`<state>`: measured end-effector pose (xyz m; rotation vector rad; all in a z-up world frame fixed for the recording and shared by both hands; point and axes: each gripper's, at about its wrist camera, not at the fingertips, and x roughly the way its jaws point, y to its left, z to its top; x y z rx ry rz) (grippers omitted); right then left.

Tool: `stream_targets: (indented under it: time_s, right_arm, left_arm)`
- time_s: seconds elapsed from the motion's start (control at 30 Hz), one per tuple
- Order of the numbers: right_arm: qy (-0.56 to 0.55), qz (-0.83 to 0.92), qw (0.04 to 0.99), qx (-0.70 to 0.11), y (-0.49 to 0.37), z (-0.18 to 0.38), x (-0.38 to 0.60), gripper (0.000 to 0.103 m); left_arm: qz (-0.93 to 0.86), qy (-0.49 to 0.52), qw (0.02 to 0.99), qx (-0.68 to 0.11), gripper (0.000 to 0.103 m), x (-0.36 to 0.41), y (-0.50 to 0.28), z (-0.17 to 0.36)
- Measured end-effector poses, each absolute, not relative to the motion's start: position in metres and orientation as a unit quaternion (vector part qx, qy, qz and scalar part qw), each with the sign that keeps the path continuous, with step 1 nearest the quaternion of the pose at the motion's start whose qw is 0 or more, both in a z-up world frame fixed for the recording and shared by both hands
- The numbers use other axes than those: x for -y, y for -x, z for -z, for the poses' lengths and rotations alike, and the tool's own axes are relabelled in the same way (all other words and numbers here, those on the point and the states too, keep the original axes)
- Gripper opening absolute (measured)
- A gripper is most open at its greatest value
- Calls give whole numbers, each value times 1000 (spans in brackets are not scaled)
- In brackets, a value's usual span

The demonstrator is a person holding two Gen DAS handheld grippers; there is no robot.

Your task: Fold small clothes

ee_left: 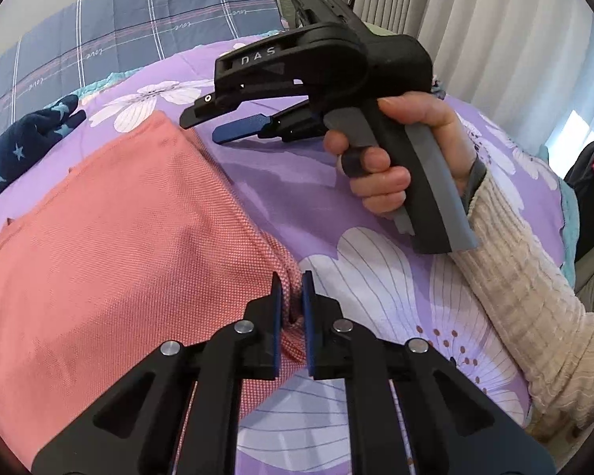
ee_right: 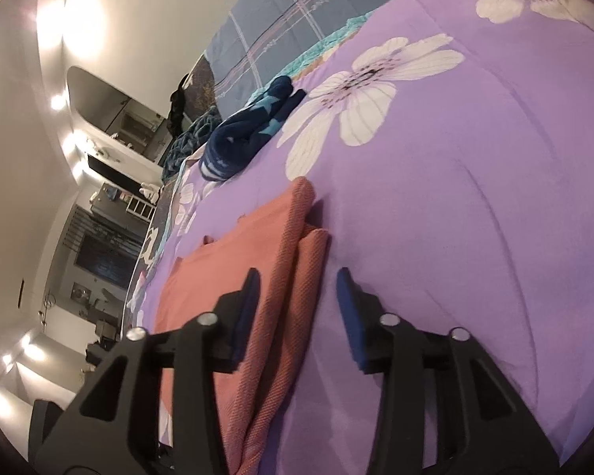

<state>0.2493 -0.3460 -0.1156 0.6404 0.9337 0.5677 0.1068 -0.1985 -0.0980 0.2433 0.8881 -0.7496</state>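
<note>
Pinching the pink cloth's (ee_left: 111, 245) corner in the left claw (ee_left: 293, 297), right claw (ee_right: 297, 308) open astride its folded edge, hand (ee_left: 408, 158) seen only from left wrist.

The left gripper (ee_left: 292, 297), black with blue pads, points steeply downward, its jaws nearly together and pinching a fold of salmon-pink woven cloth (ee_left: 99, 237) at its right edge. The right gripper (ee_right: 297, 304), of the same black and blue make, has its jaws apart, astride the cloth's folded edge without pressing it. In the left wrist view the person's right hand (ee_left: 400, 158) wraps the grey handle, a cream ribbed sleeve (ee_left: 534, 316) behind it
</note>
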Motion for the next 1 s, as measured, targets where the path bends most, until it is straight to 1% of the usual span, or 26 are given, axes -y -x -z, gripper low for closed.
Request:
stream_targets:
  time_s: [0.03,0.07,0.17,0.27,0.3,0.33,0.37,0.4,0.43,0.5,0.57,0.67,0.7,0.73,0.77,0.83,0.87,0.9,0.93,0.97,1.0]
  right_arm:
    - [-293,-267,808,-437,-249,114,343,49]
    - [-287,-267,809,-437,-248,113,341,49]
    - [-279,-260,811,-444,-248,115,337,50]
    - [-298,-259,806,-440,-251,118,336,50]
    - [-305,-258,806,-437,-252,119,336,48]
    - [-312,-255,806,-433,-253,120,335,35]
    - [-316,-249,808,-430,-255,122,335,25]
    - [-321,-238,810,-429,-257,125,335,5]
    - [-325,-229,812,-427,-257,126,336,5]
    - [-328,-224,821,-411,-255,122,340,5]
    - [-318,-222,831,-399,-253,117,340,5]
    - [-310,-221,828,-412,-256,122,337,6]
    - [-314,-223,824,-415,-256,124,338,7]
    - [-320,-226,821,-416,-257,125,340,11]
    - [-325,-227,818,-417,-257,125,342,12]
    - [-327,-228,819,-413,-256,123,346,20]
    - [-326,-229,820,-412,-255,123,346,22]
    - [-326,-232,819,-412,-255,123,346,26]
    - [-325,-235,818,-412,-255,122,346,31]
    - [-322,-238,818,-412,-254,122,344,33]
    - [-313,-242,820,-412,-253,121,341,37]
  left_arm:
    - [354,-113,829,-419,9,197,-110,98]
    - [354,-111,828,-420,9,197,-111,99]
    - [356,-105,827,-422,9,195,-113,100]
    - [364,-98,824,-423,9,196,-112,100]
    - [368,-100,823,-422,8,197,-111,101]
    - [374,-100,821,-421,8,199,-110,101]
    - [377,-102,819,-420,8,201,-109,102]
    - [379,-109,819,-417,8,203,-107,103]
    - [384,-113,816,-417,7,205,-104,104]
    - [405,-120,803,-421,1,211,-98,106]
    - [398,-150,804,-415,1,219,-90,110]
    - [391,-131,804,-429,1,217,-96,113]
    - [390,-130,804,-429,1,216,-97,111]
    - [388,-138,807,-424,2,215,-95,109]
    - [386,-146,809,-419,2,216,-92,107]
    - [379,-165,813,-411,3,217,-87,104]
    - [374,-168,815,-409,7,217,-85,104]
    - [366,-169,818,-411,11,216,-86,104]
    - [358,-169,821,-412,25,216,-87,104]
    - [348,-170,825,-410,34,216,-89,105]
    - [341,-172,828,-410,35,217,-91,105]
